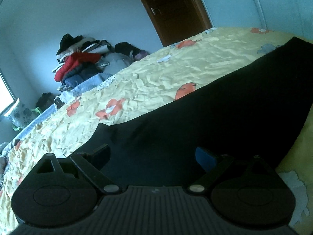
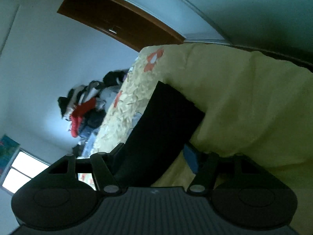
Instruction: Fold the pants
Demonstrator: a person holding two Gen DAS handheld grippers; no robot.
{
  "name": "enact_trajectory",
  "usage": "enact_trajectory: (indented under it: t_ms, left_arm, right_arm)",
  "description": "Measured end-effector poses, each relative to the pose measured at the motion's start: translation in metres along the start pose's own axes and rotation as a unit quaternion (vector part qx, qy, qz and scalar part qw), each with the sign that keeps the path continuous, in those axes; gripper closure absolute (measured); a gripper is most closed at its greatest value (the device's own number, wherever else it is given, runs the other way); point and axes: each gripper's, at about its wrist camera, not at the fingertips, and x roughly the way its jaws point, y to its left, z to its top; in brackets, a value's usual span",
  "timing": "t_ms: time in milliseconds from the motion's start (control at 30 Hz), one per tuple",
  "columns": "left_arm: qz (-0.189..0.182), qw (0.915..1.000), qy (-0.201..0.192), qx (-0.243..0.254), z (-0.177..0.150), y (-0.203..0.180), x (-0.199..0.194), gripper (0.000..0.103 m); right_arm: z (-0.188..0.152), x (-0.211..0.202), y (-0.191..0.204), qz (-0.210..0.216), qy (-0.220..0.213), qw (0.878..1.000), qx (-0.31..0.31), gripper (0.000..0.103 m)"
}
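Nearest, in the left wrist view: left gripper point(image 1: 154, 156) held low, jaws spread wide, nothing pinched. Directly between and ahead of the fingertips, the black pants point(image 1: 215, 117), lying flat and stretched away toward the upper right of the jaws. Probably held open like this to come down on an edge of the cloth; no contact to be made out yet. To the left of the jaws and beyond the pants, a crumpled yellow bedspread point(image 1: 146, 82) with orange flowers, serving as the folding surface.

In the right wrist view: right gripper point(image 2: 150, 158) tilted well over, jaws parted about halfway. Black cloth of the pants running up through the gap between the fingers, close against the left finger, clear of the blue pad point(image 2: 190, 160) on the right one, with yellow showing in between. So not pinched, judging by that gap; more likely placed astride the cloth ready for a grab. To the right of these jaws, a smooth yellow bulk point(image 2: 244, 107), hard to say whether bedspread edge or something else.

Farther off, beyond the left jaw in both views: a pile of clothes point(image 1: 82, 64), red and dark pieces heaped at the far end of the bed, likely waiting for a turn. Farthest: a brown door point(image 1: 172, 9) straight ahead, pale walls, and a bright window point(image 2: 23, 174) low to the left of the right jaws.

Fold itself apparently not yet begun.
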Motion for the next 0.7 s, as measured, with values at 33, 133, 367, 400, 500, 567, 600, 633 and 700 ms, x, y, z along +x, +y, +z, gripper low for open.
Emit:
enact_trajectory:
  t_ms: [33, 133, 367, 400, 500, 567, 600, 633, 700]
  left_arm:
    - [0.004, 1.0, 0.0, 0.004, 0.0, -0.001, 0.0, 0.007]
    - [0.006, 1.0, -0.001, 0.001, 0.001, 0.0, -0.004, 0.007]
    - [0.002, 0.9998, -0.017, -0.001, 0.007, 0.002, -0.015, 0.006]
    - [-0.001, 0.9998, -0.018, -0.003, 0.008, 0.003, -0.016, 0.006]
    - [-0.013, 0.9996, -0.021, -0.015, 0.011, 0.007, -0.019, 0.006]
    - [-0.021, 0.9992, -0.021, -0.025, 0.013, 0.009, -0.02, 0.006]
    - [-0.026, 0.999, -0.02, -0.031, 0.014, 0.01, -0.02, 0.006]
    - [-0.032, 0.9987, -0.018, -0.037, 0.015, 0.011, -0.019, 0.006]
    - [-0.041, 0.9978, -0.009, -0.05, 0.014, 0.015, -0.017, 0.006]
  right_arm:
    - [0.001, 0.005, 0.003, -0.006, -0.003, 1.0, 0.002, 0.038]
    - [0.006, 0.012, 0.006, -0.03, -0.028, 0.999, 0.011, 0.038]
    - [0.01, 0.033, 0.017, -0.091, -0.078, 0.992, -0.046, 0.039]
    - [0.012, 0.036, 0.017, -0.087, -0.073, 0.992, -0.045, 0.038]
    - [0.013, 0.036, 0.017, -0.067, -0.045, 0.995, -0.061, 0.067]
    - [0.013, 0.036, 0.013, -0.062, -0.034, 0.996, -0.059, 0.079]
    - [0.013, 0.037, 0.011, -0.062, -0.034, 0.995, -0.064, 0.09]
    - [0.013, 0.038, 0.01, -0.066, -0.039, 0.995, -0.067, 0.095]
    - [0.014, 0.036, 0.006, -0.049, -0.045, 0.996, -0.059, 0.095]
